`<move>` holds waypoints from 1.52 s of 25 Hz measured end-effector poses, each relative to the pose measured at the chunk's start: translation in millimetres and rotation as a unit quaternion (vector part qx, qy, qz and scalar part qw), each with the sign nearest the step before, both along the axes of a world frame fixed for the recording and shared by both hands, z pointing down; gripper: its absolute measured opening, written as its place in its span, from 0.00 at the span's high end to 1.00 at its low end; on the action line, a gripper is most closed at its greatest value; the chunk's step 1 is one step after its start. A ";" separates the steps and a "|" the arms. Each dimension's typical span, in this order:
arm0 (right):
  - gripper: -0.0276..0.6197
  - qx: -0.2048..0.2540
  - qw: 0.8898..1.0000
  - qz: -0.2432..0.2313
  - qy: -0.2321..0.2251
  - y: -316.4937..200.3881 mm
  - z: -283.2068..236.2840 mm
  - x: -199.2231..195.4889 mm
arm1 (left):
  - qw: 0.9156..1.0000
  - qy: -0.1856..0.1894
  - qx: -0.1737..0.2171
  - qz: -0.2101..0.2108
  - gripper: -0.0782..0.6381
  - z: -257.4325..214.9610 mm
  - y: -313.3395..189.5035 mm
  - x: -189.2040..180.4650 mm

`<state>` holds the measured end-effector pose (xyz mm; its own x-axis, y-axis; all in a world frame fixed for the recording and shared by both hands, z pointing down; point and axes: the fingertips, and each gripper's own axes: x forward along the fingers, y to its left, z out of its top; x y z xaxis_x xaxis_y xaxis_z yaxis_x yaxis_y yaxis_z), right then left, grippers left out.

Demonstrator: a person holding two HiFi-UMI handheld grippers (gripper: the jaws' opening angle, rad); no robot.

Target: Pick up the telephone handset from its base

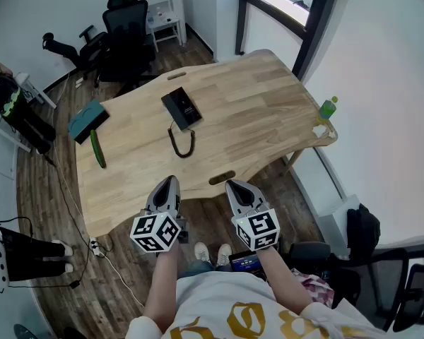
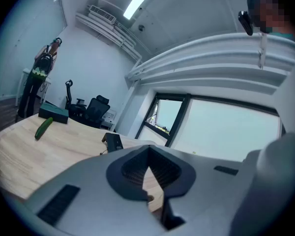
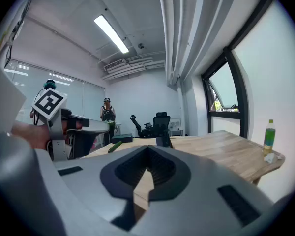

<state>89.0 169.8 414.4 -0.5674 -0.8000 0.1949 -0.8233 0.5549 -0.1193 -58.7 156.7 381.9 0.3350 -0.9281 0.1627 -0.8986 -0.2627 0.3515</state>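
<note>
A black telephone [image 1: 181,108] lies on the wooden table [image 1: 261,111], its handset resting on the base and its coiled cord [image 1: 181,143] trailing toward me. Both grippers hover side by side in front of the table's near edge, well short of the phone. My left gripper [image 1: 167,187] is shut and holds nothing; its own view has the phone [image 2: 113,141] far beyond the shut jaws [image 2: 147,154]. The right gripper [image 1: 239,189] is also shut and empty, with the phone [image 3: 163,140] small above its jaws [image 3: 147,154].
A green cucumber [image 1: 97,149] and a teal box [image 1: 88,121] lie at the table's left end. At the right corner stands a green bottle [image 1: 328,108]. Black office chairs [image 1: 124,30] are behind the table. Someone stands by the far wall [image 3: 108,114].
</note>
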 end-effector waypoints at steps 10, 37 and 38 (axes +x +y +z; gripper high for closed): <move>0.95 0.000 1.000 -0.003 -0.012 -0.5 -4.3 4.8 | 1.000 -0.028 -0.004 -0.005 0.88 2.3 -3.3 -1.2; 0.95 -0.018 0.999 0.042 0.014 -146.7 23.2 11.2 | 0.999 -0.009 -0.035 -0.010 0.88 49.9 -148.6 -29.1; 0.95 -0.021 0.999 0.044 0.015 -159.2 25.2 8.0 | 0.999 -0.009 -0.037 -0.006 0.88 52.1 -162.5 -31.3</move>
